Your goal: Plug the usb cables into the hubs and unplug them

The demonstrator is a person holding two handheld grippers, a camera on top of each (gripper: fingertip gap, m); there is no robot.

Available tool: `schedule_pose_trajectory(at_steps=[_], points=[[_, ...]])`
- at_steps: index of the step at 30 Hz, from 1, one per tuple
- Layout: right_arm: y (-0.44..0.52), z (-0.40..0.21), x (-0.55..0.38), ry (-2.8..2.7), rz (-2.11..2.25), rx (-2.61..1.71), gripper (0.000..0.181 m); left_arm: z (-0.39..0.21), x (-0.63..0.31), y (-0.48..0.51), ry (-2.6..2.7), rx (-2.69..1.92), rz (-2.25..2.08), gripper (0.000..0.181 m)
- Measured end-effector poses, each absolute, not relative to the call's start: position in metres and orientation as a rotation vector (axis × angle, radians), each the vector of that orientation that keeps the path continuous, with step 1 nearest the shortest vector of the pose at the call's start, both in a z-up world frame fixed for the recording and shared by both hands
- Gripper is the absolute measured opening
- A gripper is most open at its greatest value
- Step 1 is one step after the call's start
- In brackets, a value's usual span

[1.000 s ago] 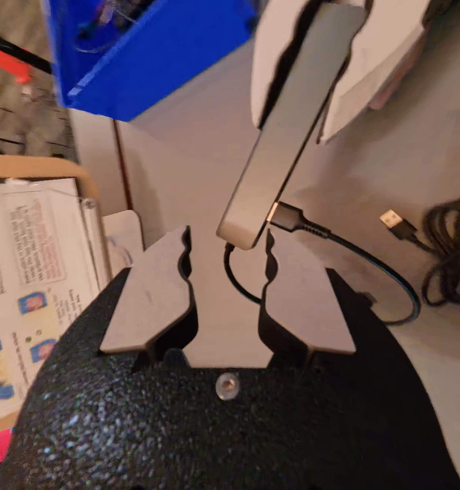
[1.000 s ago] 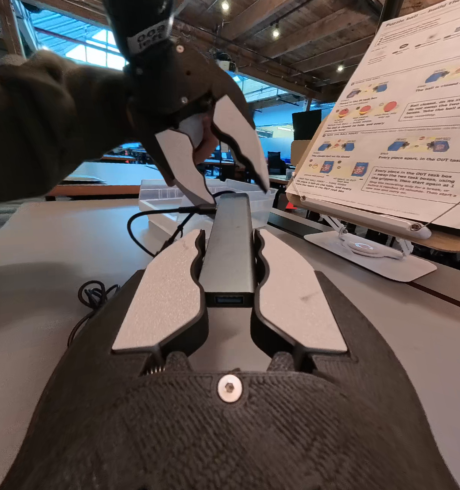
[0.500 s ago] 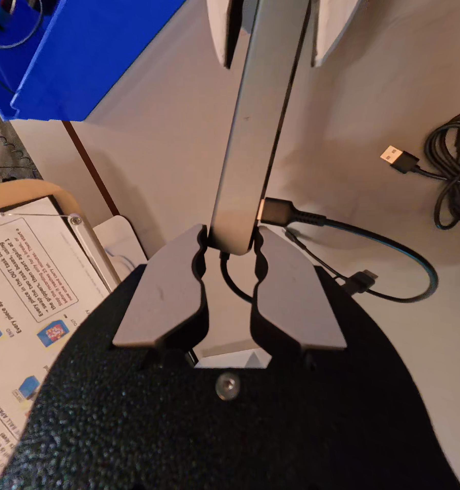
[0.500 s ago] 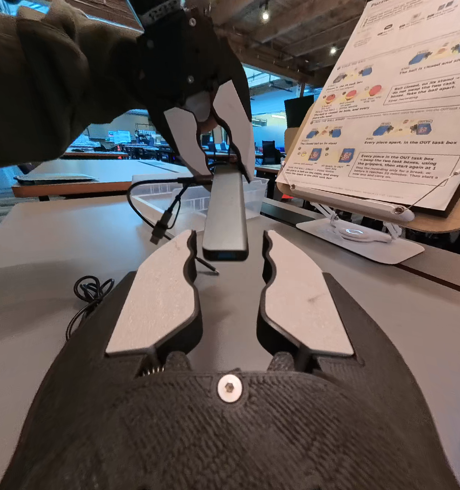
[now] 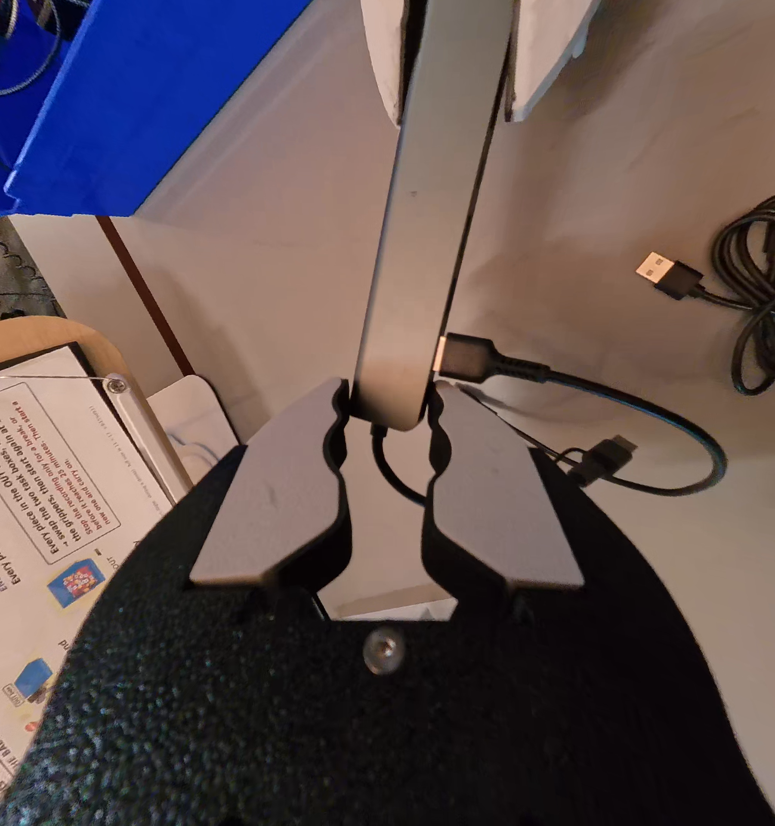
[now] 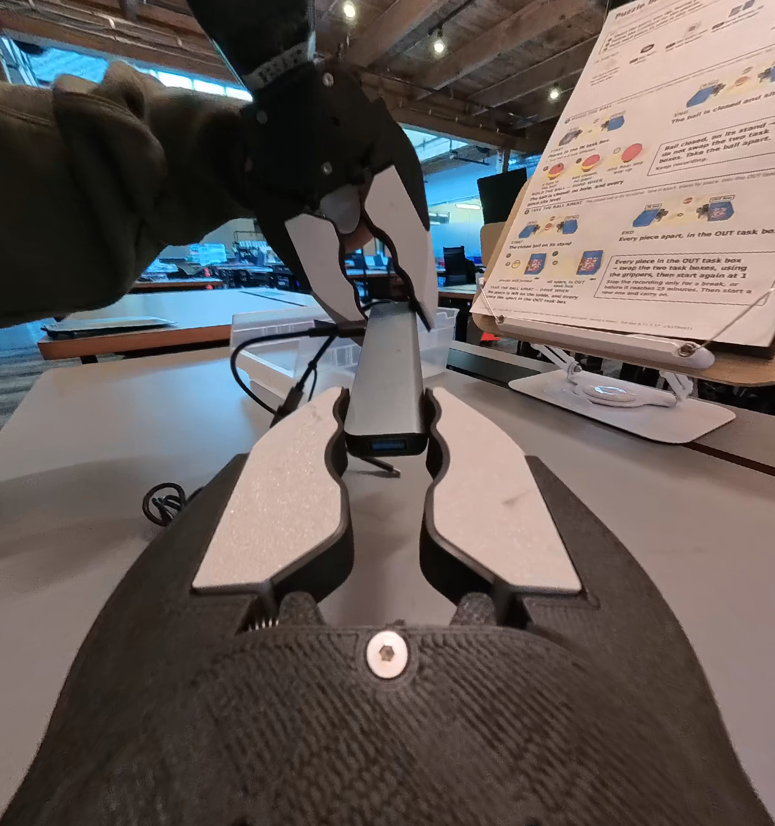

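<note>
A long grey USB hub is held above the table between both grippers. My left gripper is shut on one end of it. My right gripper is shut on the other end, which has a blue port facing the camera. A black USB cable plug sits in the hub's side near the left gripper. Its cable loops down to a small black connector. A loose USB-A plug with a coiled black cable lies on the table to the right.
A blue bin stands at the table's far left. An instruction sheet on a white stand is on the right in the right wrist view. A clear plastic tray sits behind the hub. A person's sleeve reaches in from the left. The left gripper's tips are roughly 9 cm from the right gripper's. Left tips and right tips are each some 15 cm from the loose USB-A plug.
My left gripper closed on the hub's cable end. My right gripper opened, slid back along the hub, and is now shut again on its tip.
</note>
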State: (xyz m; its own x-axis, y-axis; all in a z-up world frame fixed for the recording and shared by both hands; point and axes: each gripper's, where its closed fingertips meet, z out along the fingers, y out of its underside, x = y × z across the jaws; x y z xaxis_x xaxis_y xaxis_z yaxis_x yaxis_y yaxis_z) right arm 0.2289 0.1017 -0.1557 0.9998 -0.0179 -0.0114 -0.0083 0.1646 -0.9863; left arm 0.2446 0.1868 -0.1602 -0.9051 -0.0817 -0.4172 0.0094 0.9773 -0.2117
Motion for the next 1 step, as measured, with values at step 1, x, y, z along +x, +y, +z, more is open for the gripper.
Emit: schedule_pose_trajectory(at_steps=[1], points=[[0.1020, -0.1577, 0.2305, 0.027, -0.027, -1.425, 0.031, -0.1590, 0.2465, 0.1865, 2.677, -0.055, -0.297, 0.033]])
